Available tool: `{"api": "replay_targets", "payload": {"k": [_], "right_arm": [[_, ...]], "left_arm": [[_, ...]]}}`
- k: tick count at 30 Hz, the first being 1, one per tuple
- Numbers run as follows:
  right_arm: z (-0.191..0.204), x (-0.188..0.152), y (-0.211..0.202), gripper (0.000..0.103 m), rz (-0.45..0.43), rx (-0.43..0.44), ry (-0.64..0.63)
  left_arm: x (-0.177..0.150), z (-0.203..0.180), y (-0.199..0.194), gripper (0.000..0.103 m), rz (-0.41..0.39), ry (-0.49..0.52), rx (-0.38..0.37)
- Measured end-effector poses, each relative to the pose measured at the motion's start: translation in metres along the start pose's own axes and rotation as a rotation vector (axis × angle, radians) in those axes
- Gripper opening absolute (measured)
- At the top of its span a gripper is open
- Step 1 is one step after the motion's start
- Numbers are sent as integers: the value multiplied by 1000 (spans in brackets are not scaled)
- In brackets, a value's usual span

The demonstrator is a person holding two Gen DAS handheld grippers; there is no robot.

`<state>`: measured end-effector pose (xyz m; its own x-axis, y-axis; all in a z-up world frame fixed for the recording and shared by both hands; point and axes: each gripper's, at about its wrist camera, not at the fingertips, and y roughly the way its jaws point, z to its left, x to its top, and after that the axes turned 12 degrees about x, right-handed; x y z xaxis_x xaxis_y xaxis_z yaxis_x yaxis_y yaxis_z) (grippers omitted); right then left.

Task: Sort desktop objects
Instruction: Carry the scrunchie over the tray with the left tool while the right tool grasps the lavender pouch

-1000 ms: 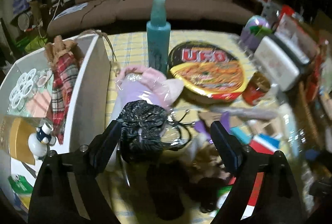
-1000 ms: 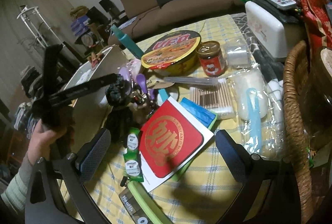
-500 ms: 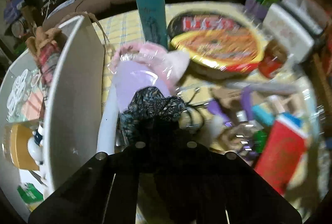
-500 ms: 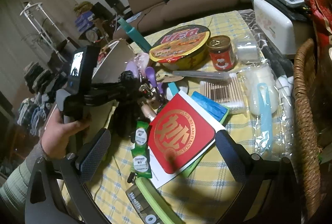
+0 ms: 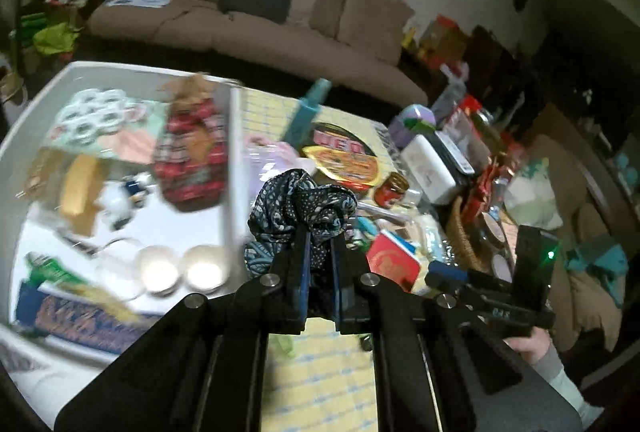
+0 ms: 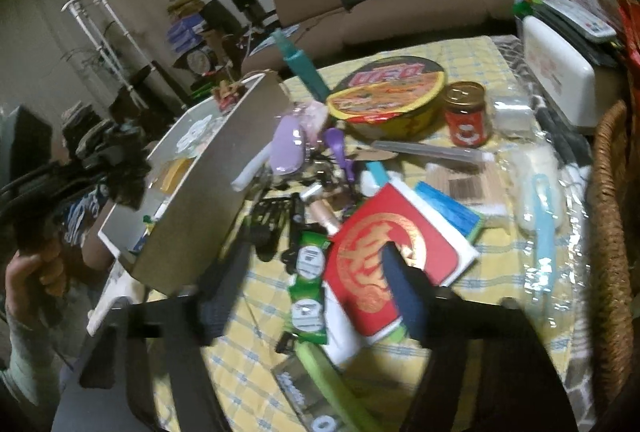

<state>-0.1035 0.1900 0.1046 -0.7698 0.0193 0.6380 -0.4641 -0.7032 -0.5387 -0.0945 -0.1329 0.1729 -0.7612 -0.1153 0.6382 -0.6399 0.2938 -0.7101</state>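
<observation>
**Inspector A:** The left gripper is found closed on a dark blue patterned fabric scrunchie, which is bunched between the fingers and held clear of the tabletop. The white bin lies just to the left of it in the left wrist view. Is the carry judged sound?

**Inspector B:** It is judged sound so far. Only a fold of the fabric is pinched, so a steady closure is advised until the scrunchie is over the bin's bare white floor. The near wall of the bin is to be cleared first; loose loops hanging below the fingers could catch on its rim.

**Inspector A:** And the drop point?

**Inspector B:** A bare patch is recommended, away from the red plaid pouch and the two round tins already lying inside. The view is blurred, so finer placement cannot be specified.

**Inspector A:** The right gripper?

**Inspector B:** Its jaws have just been closing and now stand part open. The near corner of the red packet with the gold emblem is seen between them, and the right finger overlaps it, but contact cannot be confirmed. A grasp at that near edge is advised, clear of the green sachets beside it.
</observation>
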Motion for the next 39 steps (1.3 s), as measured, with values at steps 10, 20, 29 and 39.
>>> {"api": "replay_targets", "payload": {"k": [10,20,29,39], "right_arm": [[45,67,106,80,49,-136,-141],[5,117,215,82,205,-389,-125],[13,107,215,10,206,-332,-180],[67,109,135,5,98,-145,-167]], "left_arm": [[-9,95,-23,9,-73,-156,-2],[-1,174,-36,9,-89,-246,30],[-3,217,-41,9,-90,-337,42],[-7,204,-36,9,-68,-324,9]]}}
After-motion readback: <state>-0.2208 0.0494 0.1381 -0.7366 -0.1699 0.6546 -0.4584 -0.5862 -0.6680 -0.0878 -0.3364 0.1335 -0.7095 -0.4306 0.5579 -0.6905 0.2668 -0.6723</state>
